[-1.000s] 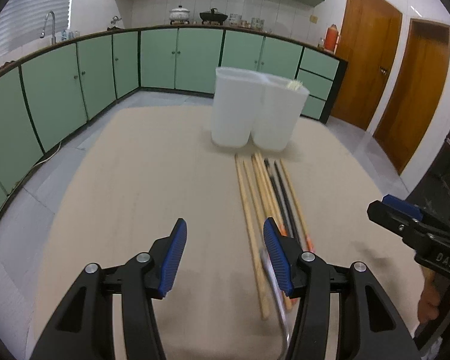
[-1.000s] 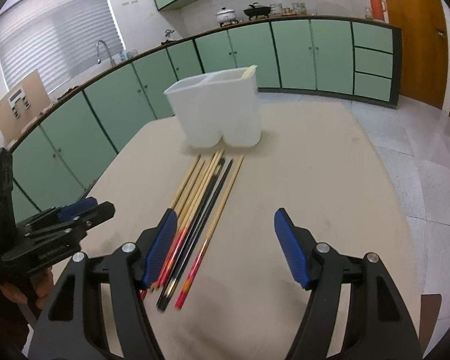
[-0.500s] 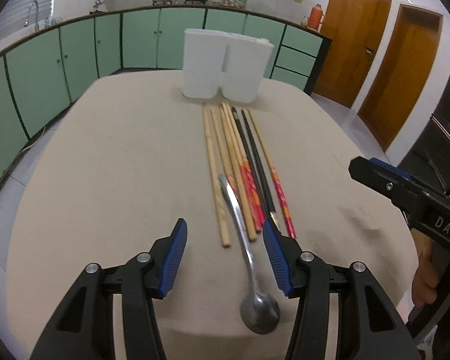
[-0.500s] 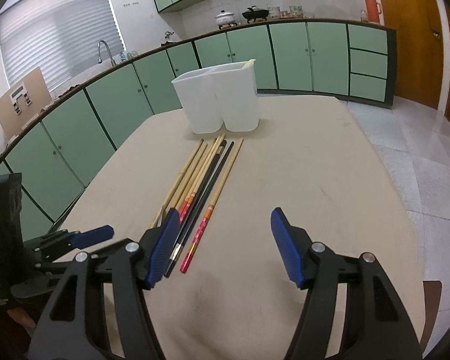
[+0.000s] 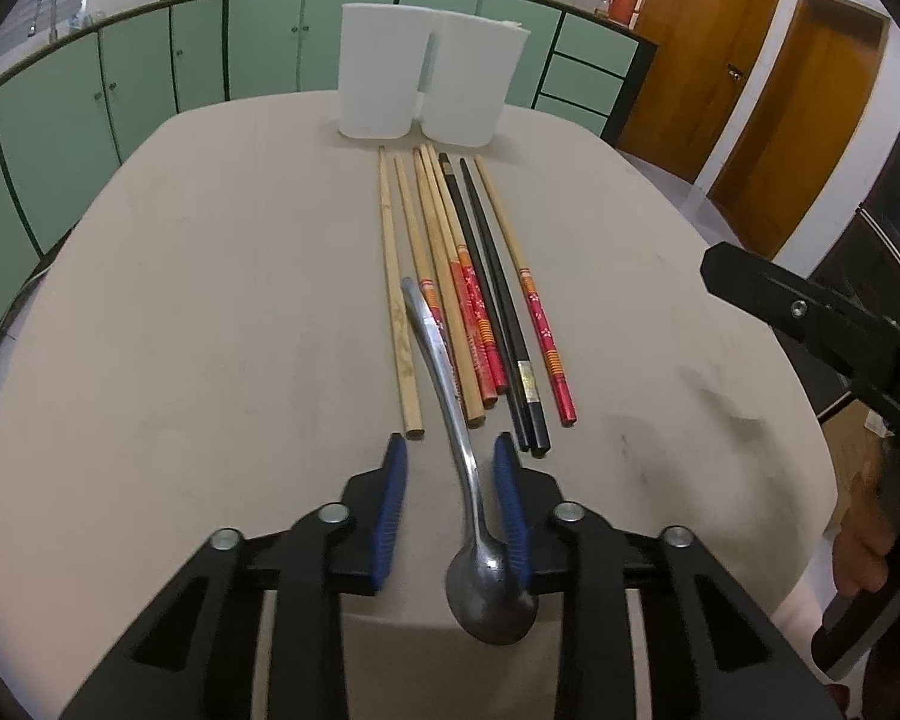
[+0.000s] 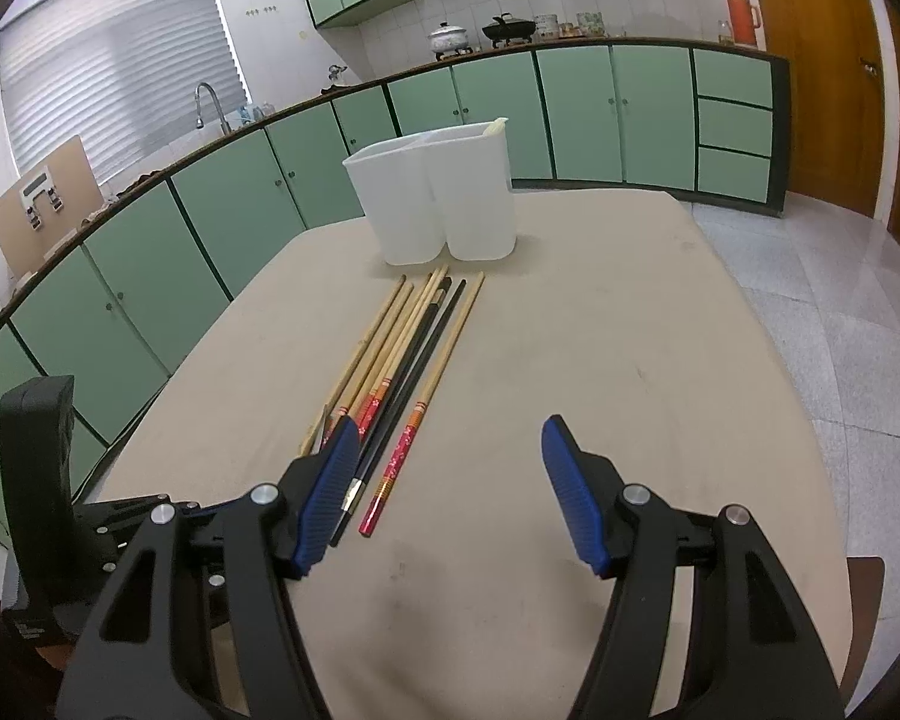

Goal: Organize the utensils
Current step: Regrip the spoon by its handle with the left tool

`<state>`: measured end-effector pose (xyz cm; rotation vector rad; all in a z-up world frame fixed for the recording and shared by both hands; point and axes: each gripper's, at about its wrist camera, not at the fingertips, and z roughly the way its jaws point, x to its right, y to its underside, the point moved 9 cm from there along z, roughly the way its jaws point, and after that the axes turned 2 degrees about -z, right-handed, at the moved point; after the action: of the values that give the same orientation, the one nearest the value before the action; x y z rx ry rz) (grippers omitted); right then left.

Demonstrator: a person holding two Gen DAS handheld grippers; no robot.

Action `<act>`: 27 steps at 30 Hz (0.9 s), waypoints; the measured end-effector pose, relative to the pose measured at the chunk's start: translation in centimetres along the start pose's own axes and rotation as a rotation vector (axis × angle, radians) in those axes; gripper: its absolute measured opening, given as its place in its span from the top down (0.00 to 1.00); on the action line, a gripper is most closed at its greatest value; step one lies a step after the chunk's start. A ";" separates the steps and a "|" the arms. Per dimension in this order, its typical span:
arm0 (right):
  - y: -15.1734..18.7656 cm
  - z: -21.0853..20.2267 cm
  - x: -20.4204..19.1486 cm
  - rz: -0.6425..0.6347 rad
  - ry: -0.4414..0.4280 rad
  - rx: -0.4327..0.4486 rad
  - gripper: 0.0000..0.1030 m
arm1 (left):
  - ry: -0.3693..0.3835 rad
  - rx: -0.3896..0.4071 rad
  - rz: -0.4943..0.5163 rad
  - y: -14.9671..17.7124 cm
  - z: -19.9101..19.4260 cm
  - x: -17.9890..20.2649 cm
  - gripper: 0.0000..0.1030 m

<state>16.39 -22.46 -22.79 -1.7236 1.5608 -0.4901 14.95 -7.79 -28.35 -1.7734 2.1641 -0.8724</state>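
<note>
A metal spoon (image 5: 456, 444) lies on the beige table (image 5: 210, 312), bowl toward me, its handle resting across a row of several chopsticks (image 5: 468, 294). My left gripper (image 5: 450, 456) is open, its blue pads either side of the spoon's neck; the right pad is close to it. A white two-compartment holder (image 5: 426, 87) stands at the far end of the table; it also shows in the right wrist view (image 6: 435, 204). My right gripper (image 6: 447, 438) is open and empty above the table, just right of the chopsticks (image 6: 402, 360).
Green kitchen cabinets (image 6: 210, 222) curve around the table's left and far sides. Wooden doors (image 5: 768, 78) stand at the right. The table's right half (image 6: 630, 360) is bare cloth. The other hand-held gripper shows at the right edge of the left wrist view (image 5: 822, 324).
My left gripper has pulled back and lowered toward the near end of the table, its jaws narrowing around the spoon's neck. The right gripper has drawn back slightly and stays open.
</note>
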 end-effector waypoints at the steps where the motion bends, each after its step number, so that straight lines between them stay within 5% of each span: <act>1: 0.0 0.0 0.1 0.002 0.000 -0.001 0.40 | 0.007 -0.004 -0.001 0.0 0.1 0.1 0.83; 3: -0.1 0.1 0.2 0.005 0.003 0.001 0.40 | 0.020 -0.010 -0.002 0.1 0.2 0.2 0.93; 11: -0.2 0.0 0.6 0.009 0.008 0.004 0.40 | 0.030 0.038 -0.006 -0.7 -1.2 0.1 0.99; 27: -0.1 0.0 0.6 0.009 0.007 -0.001 0.40 | -0.027 0.096 -0.068 -3.4 -2.0 -3.6 0.99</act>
<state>16.60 -23.07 -22.83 -1.7167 1.5730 -0.4910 17.63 -4.11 -25.51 -1.8103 2.0206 -0.9451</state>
